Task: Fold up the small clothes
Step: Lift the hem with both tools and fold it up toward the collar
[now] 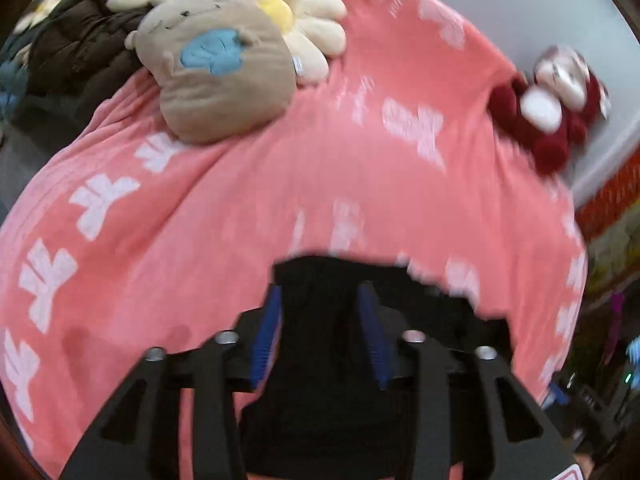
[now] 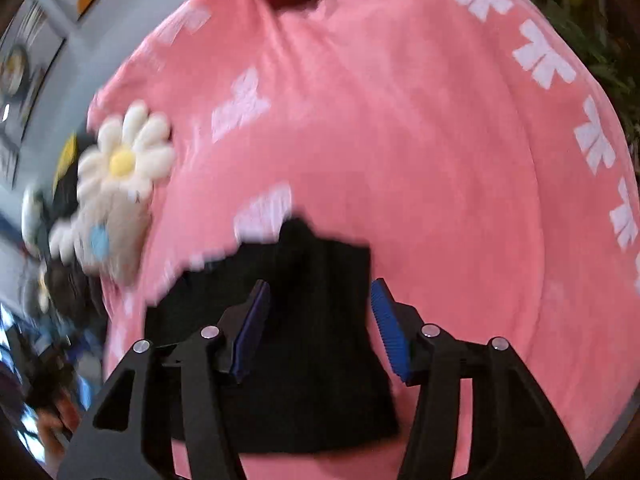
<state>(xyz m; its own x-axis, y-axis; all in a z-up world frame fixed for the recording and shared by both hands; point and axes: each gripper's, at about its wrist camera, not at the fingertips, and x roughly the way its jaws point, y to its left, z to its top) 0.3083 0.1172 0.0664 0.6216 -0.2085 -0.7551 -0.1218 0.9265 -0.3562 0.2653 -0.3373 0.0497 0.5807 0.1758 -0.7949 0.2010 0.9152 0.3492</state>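
Note:
A small black garment (image 1: 328, 344) lies on a pink blanket (image 1: 240, 208) with white bow prints. In the left wrist view my left gripper (image 1: 320, 300) is open, its blue-padded fingers (image 1: 268, 332) apart over the cloth, one each side of a fold. In the right wrist view the same black garment (image 2: 316, 320) lies under my right gripper (image 2: 320, 292), which is open, its blue pads (image 2: 390, 332) straddling the right part of the cloth. Neither grips the cloth.
A tan plush pillow (image 1: 224, 76) with a blue patch and a white daisy plush (image 1: 296, 12) sit at the blanket's far left; the daisy also shows in the right wrist view (image 2: 124, 152). A red and white plush (image 1: 548, 116) lies at the far right. Dark clothing (image 1: 80, 44) is piled far left.

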